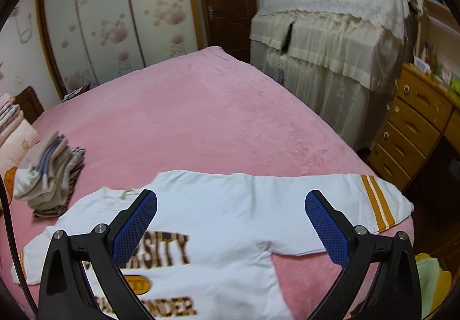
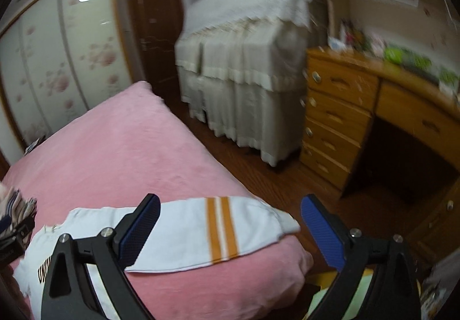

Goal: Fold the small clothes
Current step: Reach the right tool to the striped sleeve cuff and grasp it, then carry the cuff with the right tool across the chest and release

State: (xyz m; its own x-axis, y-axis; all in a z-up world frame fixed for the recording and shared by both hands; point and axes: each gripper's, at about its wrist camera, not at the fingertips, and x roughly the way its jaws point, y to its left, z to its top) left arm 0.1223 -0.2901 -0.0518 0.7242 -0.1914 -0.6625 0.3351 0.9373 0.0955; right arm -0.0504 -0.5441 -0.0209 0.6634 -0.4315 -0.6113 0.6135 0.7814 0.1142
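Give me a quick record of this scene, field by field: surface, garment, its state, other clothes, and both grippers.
surface: bed with pink cover
garment: white shirt with printed letters, orange stripes on the sleeve
state: spread flat, not yet folded, sleeve end at the bed's edge
other clothes: stack beyond the shirt's other sleeve
left gripper: open, above the shirt, empty
right gripper: open, above the striped sleeve, empty

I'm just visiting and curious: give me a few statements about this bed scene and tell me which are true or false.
1. The white shirt lies spread flat on the pink bed cover. True.
2. The right gripper is clamped on a sleeve. False: it is open, holding nothing.
3. The sleeve has orange stripes. True.
4. The folded pile sits on the shirt. False: it sits beside it, on the bed.
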